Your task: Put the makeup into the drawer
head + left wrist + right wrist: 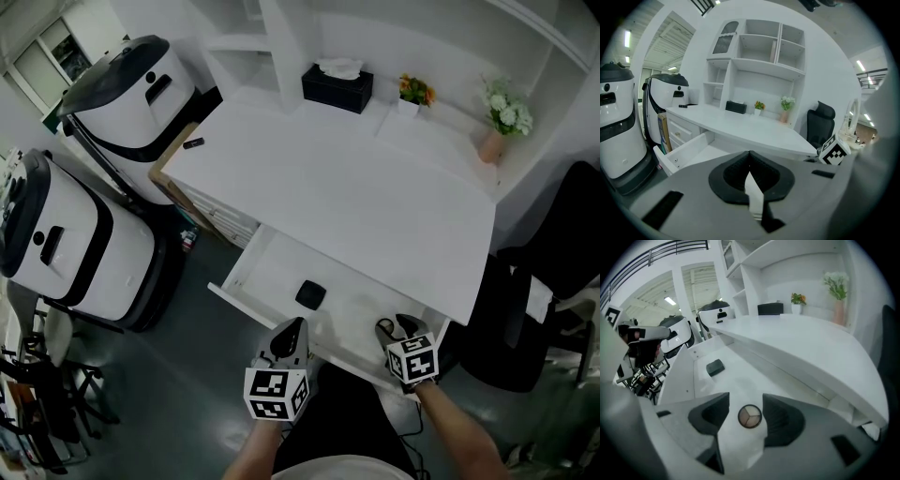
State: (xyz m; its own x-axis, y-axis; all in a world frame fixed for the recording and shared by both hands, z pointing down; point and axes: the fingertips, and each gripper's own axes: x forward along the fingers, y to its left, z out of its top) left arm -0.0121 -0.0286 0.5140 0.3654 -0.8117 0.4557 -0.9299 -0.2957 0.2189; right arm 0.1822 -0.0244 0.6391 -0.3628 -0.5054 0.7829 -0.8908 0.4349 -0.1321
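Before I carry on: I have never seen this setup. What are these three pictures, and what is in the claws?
There is no robot here: a person holds a two-jaw claw in each hand. The head view looks steeply down from the person's head at a white desk whose drawer is pulled open. The other two pictures come from a camera on each claw, looking along its jaws. The left claw is shut and empty. The right claw is open. A round three-shade makeup palette shows between its jaws, apparently lying on the drawer floor rather than pinched. A black compact also lies in the drawer. At the back of the desk stand a black tissue box, a small flower pot and a vase of white flowers.
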